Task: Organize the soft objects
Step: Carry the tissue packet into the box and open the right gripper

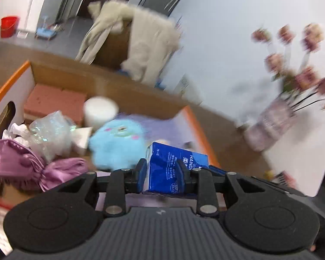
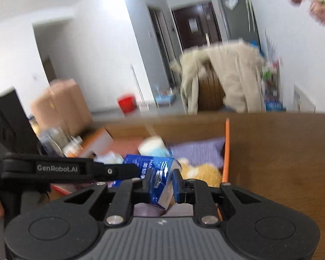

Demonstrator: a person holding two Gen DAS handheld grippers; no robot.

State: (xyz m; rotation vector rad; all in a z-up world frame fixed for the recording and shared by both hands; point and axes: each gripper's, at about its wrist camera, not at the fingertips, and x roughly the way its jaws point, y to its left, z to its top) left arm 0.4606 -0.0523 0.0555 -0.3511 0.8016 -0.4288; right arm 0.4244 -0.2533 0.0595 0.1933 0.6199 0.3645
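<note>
A blue tissue pack hangs over an orange-rimmed cardboard box. My left gripper is shut on it. In the right wrist view my right gripper is shut on the same tissue pack at its other end, and the left gripper's fingers reach in from the left. Inside the box lie a light blue plush toy, a purple satin bag, a clear plastic bag, a white roll, a yellow plush and purple cloth.
The box sits on a wooden table. A glass vase of pink flowers stands to the right by the wall. Behind the table is a chair draped with a beige coat. A red bucket is on the far floor.
</note>
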